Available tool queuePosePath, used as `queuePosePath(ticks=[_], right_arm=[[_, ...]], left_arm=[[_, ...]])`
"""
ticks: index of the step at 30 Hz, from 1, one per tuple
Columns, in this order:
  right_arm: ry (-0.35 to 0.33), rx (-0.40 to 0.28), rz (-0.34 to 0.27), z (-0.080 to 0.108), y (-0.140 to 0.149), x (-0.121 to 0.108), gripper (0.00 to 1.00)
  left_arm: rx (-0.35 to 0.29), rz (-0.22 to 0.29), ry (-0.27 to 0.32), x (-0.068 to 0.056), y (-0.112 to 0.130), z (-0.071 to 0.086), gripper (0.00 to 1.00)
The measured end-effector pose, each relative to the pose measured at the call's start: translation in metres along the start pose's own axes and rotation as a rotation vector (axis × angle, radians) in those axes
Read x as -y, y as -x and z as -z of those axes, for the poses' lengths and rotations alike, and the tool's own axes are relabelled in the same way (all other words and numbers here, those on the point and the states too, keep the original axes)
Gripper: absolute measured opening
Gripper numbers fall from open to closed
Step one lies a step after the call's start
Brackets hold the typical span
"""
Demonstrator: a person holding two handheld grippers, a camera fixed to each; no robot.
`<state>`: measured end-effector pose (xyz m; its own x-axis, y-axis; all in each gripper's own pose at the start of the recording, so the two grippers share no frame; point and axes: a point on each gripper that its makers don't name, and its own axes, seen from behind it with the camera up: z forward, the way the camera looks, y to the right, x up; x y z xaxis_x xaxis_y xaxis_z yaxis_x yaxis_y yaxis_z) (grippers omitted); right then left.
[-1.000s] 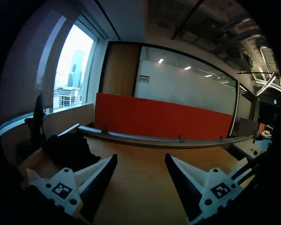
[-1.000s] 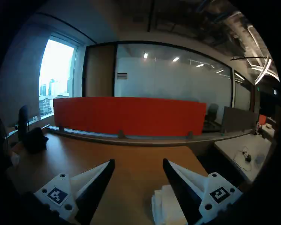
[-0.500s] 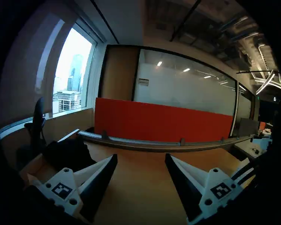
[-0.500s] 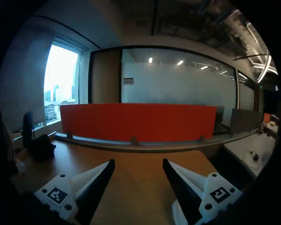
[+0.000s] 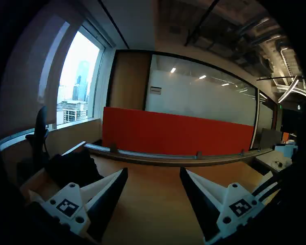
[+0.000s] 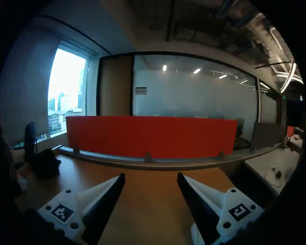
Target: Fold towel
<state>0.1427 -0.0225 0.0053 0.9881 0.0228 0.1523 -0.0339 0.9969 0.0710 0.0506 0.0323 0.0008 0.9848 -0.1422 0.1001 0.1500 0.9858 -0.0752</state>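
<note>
At the near edge of the wooden desk [image 6: 149, 204], low in the right gripper view, one small white bit of the towel [image 6: 195, 237] peeks out. It sits just beside the right-hand finger of the right gripper [image 6: 151, 175]. It is too small a bit to tell if it is folded. That gripper has two fingers [image 6: 104, 196], and they are wide apart with nothing between them. They hang over the bare wood.

The left gripper [image 5: 153, 169] also has two fingers [image 5: 108, 192]. They are wide apart too, and they hold nothing. Bare desk [image 5: 153, 204] shows between them.

One black bag [image 5: 73, 167] lies at the left side of the desk, near the far left corner. In the right gripper view the same bag [image 6: 45, 163] looks small and well away.

One long red panel [image 5: 173, 132] stands all along the far edge of the desk. One dark chair [image 5: 39, 130] stands past the left edge, and one big bright window [image 5: 75, 90] is behind it. One more desk [image 6: 271, 163], a pale one, stands past the right edge.
</note>
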Motion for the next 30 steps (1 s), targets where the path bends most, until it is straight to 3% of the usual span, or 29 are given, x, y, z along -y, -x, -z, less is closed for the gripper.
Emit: queuePosePath(ticks=[9,21,30], right_arm=[[0.001,-0.006,0.008,0.004,-0.006,0.008,0.99],[0.001,-0.012,-0.041,0.004,0.012,0.017,0.99],[-0.010,-0.034,-0.043,-0.001,0.013,0.027,0.99]], left_arm=[[-0.006,-0.059,-0.002,0.007,0.022,-0.003,0.94],[-0.049,-0.173,-0.016,0.022,0.068,-0.007,0.94],[-0.107,-0.186,-0.033,0.026,0.093,-0.007,0.94]])
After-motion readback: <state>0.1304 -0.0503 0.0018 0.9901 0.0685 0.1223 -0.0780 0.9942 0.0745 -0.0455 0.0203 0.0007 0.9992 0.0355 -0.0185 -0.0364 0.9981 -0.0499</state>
